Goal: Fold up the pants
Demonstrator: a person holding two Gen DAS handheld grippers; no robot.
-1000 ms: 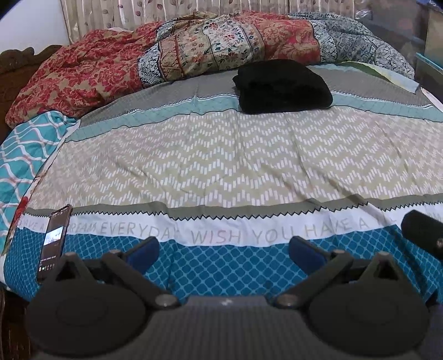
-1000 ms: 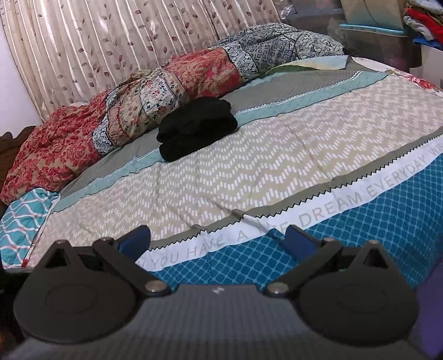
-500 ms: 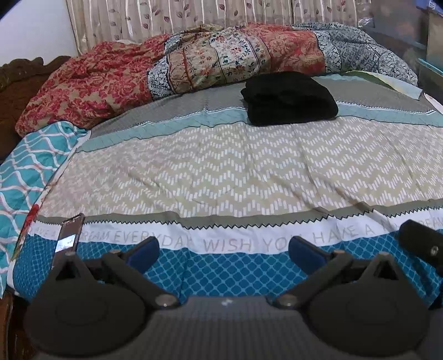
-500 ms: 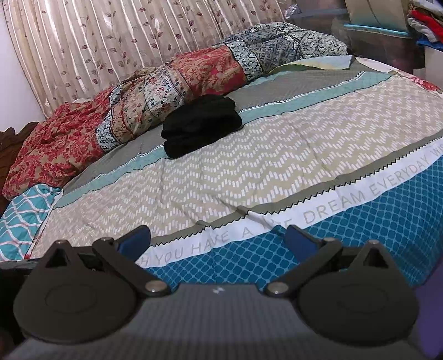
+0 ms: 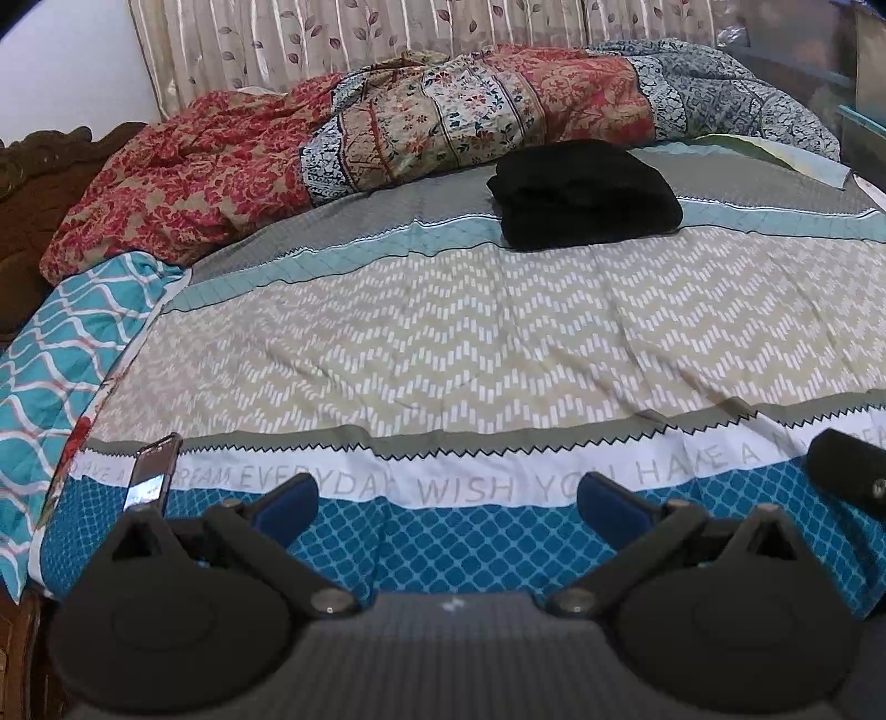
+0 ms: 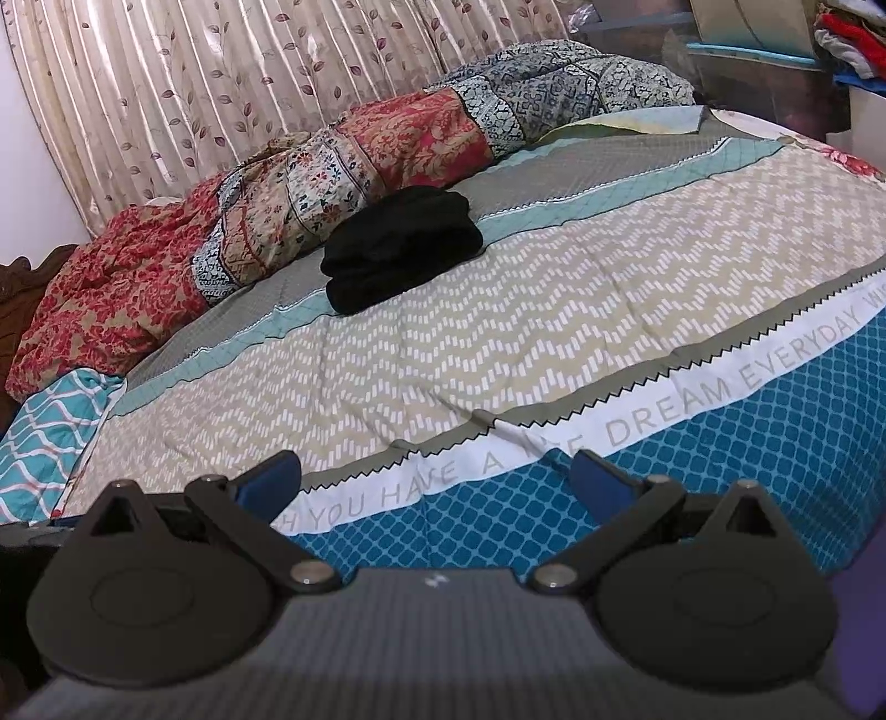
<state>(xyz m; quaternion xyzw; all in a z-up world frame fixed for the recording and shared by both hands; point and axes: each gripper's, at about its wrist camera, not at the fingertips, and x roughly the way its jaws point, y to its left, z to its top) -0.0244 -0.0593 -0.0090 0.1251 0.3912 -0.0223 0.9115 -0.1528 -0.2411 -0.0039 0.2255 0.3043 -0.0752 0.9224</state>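
Black pants (image 5: 584, 194) lie folded into a compact stack on the far side of the bed, on the grey and teal bands of the bedsheet (image 5: 443, 343). The right wrist view shows the same pants (image 6: 401, 246) left of centre. My left gripper (image 5: 448, 498) hovers open over the near blue edge of the bed, nothing between its blue pads. My right gripper (image 6: 434, 476) is open too, empty, over the same near edge. Part of the right gripper (image 5: 847, 471) shows at the right edge of the left wrist view. Both grippers are far from the pants.
A rumpled red and patterned quilt (image 5: 387, 133) runs along the far side under a curtain (image 6: 221, 83). A phone (image 5: 150, 476) lies near the bed's left front corner. A teal wavy pillow (image 5: 61, 354) sits at left. Storage boxes and stacked clothes (image 6: 847, 50) stand at right.
Both views have tilted slightly downward and drawn back, so the pants sit lower in the frame. Both grippers stay open and empty. The pants have not moved.
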